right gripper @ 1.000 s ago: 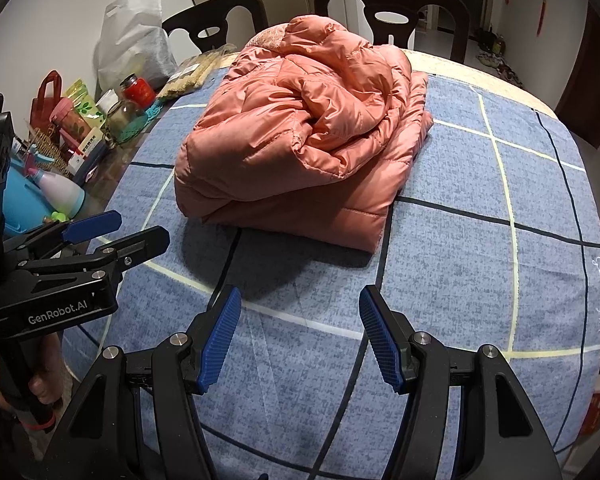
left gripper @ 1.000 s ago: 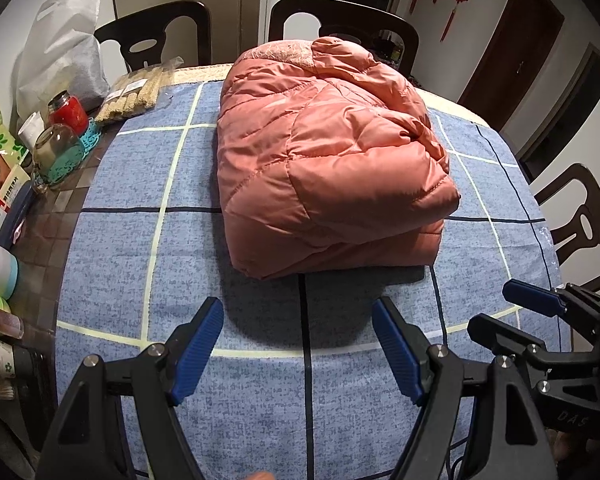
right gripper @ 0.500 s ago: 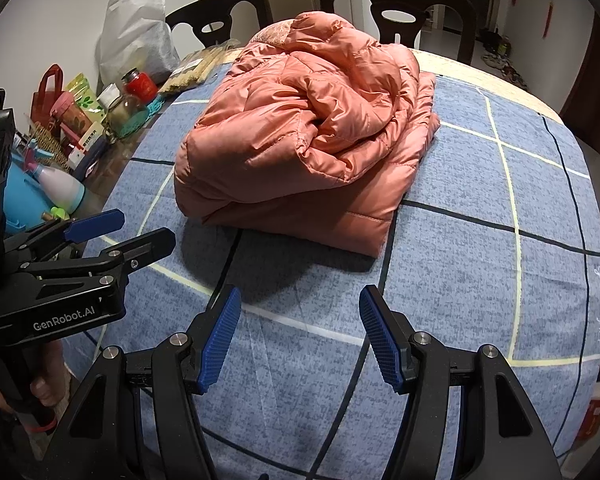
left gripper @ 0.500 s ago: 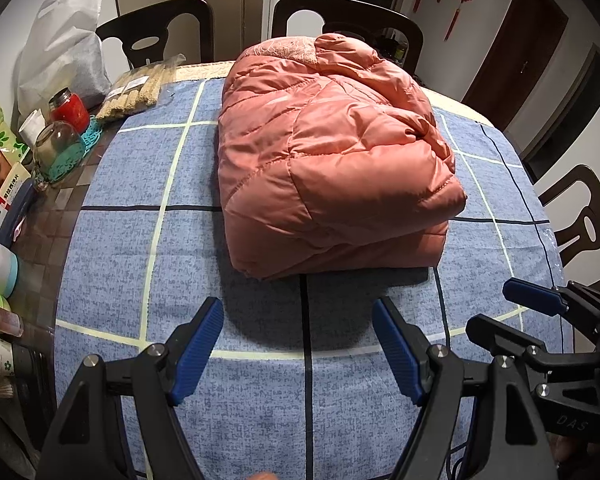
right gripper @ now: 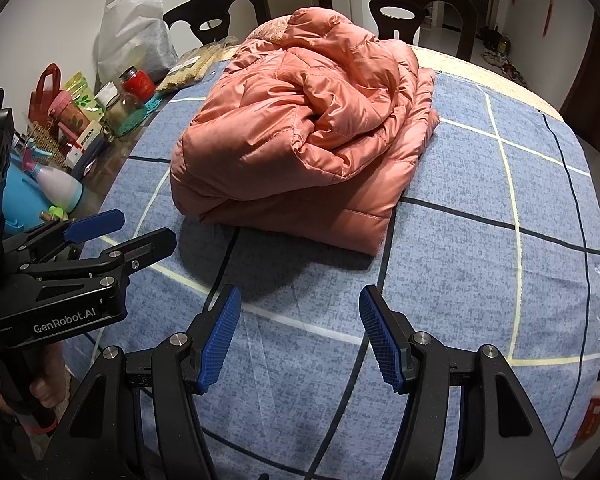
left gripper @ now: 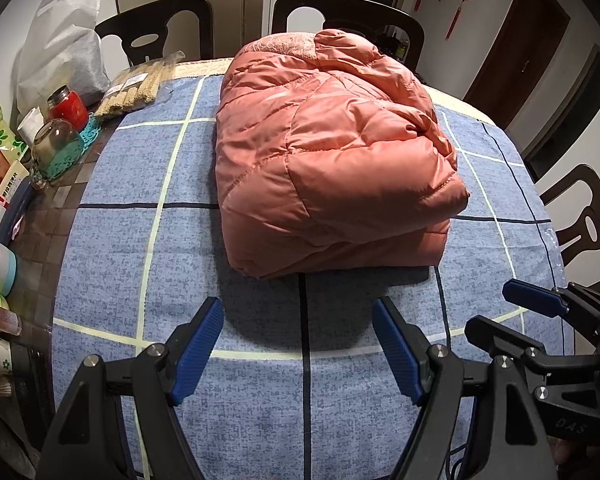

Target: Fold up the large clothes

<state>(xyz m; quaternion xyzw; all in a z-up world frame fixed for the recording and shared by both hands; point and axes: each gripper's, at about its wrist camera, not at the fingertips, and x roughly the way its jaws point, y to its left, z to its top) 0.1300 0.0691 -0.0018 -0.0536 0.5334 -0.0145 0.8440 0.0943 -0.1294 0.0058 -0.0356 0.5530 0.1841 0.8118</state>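
Observation:
A salmon-pink quilted puffer jacket [left gripper: 328, 160] lies folded into a thick bundle in the middle of the blue checked tablecloth [left gripper: 140, 208]; it also shows in the right wrist view [right gripper: 300, 136]. My left gripper [left gripper: 298, 344] is open and empty, above the cloth just in front of the bundle's near edge. My right gripper [right gripper: 300, 336] is open and empty, in front of the bundle's near right corner. Each gripper shows in the other's view: the right one [left gripper: 512, 312] and the left one [right gripper: 128, 232]. Neither touches the jacket.
Jars, packets, a white bag [left gripper: 60, 48] and a spray bottle [right gripper: 48, 188] crowd the table's left edge. Dark chairs [left gripper: 348, 20] stand at the far side, another chair [left gripper: 588, 224] at the right. Bare cloth lies to the right of the jacket.
Both grippers have drifted slightly, so the jacket sits a little higher and closer in view. The jacket and the jaws have not changed.

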